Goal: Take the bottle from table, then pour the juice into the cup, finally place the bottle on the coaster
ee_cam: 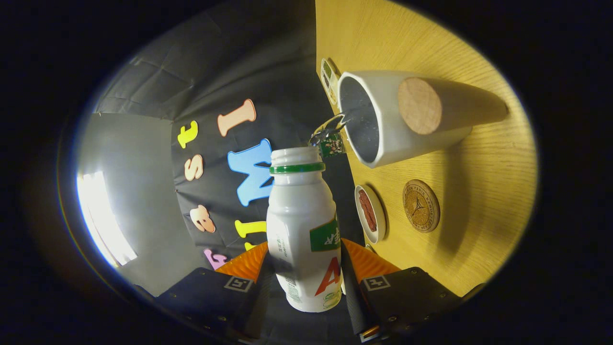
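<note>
The gripper [304, 268] was clamped on the white juice bottle [302, 230], both orange fingers [244, 263] pressing its sides, tipped so its open mouth faced the white cup [383, 120]. Pouring looked underway (no stream clearly visible). Nearby, the cork coaster [421, 205] lay bare, placement not yet done.

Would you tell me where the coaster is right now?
In the gripper view, the coaster lies on the table, beyond the fingers, between the cup and a small dish.
</note>
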The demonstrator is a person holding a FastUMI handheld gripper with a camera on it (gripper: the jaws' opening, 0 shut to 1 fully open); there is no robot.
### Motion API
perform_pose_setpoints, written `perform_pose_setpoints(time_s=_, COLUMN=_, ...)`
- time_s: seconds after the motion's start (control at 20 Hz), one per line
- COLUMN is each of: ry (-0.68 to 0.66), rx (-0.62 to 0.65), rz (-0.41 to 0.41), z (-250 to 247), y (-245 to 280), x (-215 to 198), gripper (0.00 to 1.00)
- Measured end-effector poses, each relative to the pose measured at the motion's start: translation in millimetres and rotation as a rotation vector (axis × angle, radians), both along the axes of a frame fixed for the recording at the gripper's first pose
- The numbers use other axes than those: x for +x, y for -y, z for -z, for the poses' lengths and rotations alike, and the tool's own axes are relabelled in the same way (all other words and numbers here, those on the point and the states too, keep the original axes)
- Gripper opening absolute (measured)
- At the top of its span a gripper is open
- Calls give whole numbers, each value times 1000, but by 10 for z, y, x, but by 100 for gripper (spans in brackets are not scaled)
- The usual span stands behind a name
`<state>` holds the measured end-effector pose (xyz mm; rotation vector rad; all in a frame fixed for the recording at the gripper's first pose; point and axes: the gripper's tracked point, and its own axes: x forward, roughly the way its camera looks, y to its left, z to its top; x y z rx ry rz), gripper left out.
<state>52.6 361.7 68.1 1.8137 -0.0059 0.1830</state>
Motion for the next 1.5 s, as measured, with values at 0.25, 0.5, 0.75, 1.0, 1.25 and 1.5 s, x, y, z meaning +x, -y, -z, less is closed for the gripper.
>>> perform_pose_setpoints(time_s=0.25, ry=3, rx=7, rz=-3, z=-24, y=-13, x=-16, gripper=68)
perform_pose_setpoints(time_s=0.5, ry=6, rx=21, rz=-3, z=-21, y=-20, x=-24, gripper=68)
perform_pose_setpoints(time_s=0.75, ry=8, rx=30, rz=-2, z=-43, y=-23, x=-24, gripper=68)
perform_pose_setpoints(time_s=1.0, ry=10, rx=47, rz=-4, z=-48, y=-36, x=-24, gripper=68)
perform_pose_setpoints(time_s=1.25, ry=12, rx=60, rz=-4, z=-89, y=-34, x=1, gripper=68)
perform_pose_setpoints(time_s=1.5, ry=12, rx=75, rz=-5, z=-107, y=-35, x=28, gripper=68)
